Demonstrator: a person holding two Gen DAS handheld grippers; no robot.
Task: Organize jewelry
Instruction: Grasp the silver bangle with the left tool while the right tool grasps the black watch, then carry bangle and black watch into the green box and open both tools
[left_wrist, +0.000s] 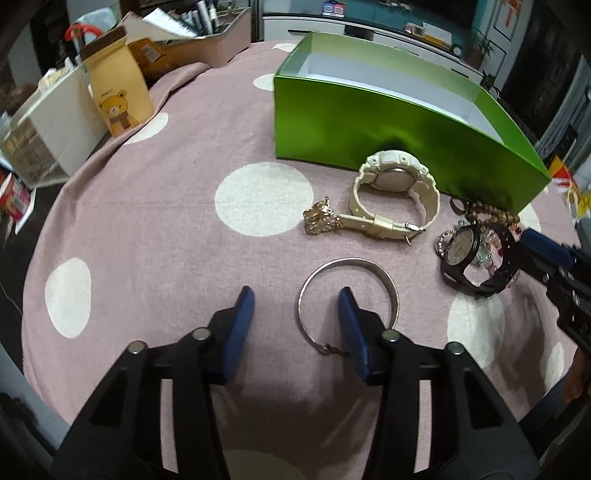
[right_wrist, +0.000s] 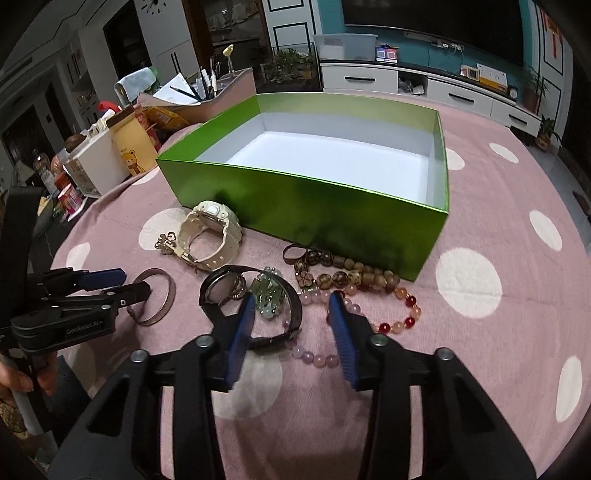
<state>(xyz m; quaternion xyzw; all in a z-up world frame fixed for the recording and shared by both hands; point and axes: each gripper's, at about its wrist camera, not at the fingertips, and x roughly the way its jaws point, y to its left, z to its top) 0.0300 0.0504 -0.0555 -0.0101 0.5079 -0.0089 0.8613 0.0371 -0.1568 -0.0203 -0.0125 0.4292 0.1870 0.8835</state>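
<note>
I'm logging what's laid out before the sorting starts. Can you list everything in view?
Green box: one, green outside, white inside, nothing in it, far side of the table.
Cream watch: one, against the box's front wall.
Gold ornament: one, at the cream strap's end.
Silver bangle: one, on the cloth, around the left gripper's right finger.
Black watch: one, ahead of the right gripper.
Brown bead bracelet: one, before the box.
Pink and red bead bracelet: one, nearer than the brown beads.
Tablecloth: pink, white dots.
Bear carton: one, yellow, left.
Left gripper: open, blue fingers.
Right gripper: open, blue fingers.
</note>
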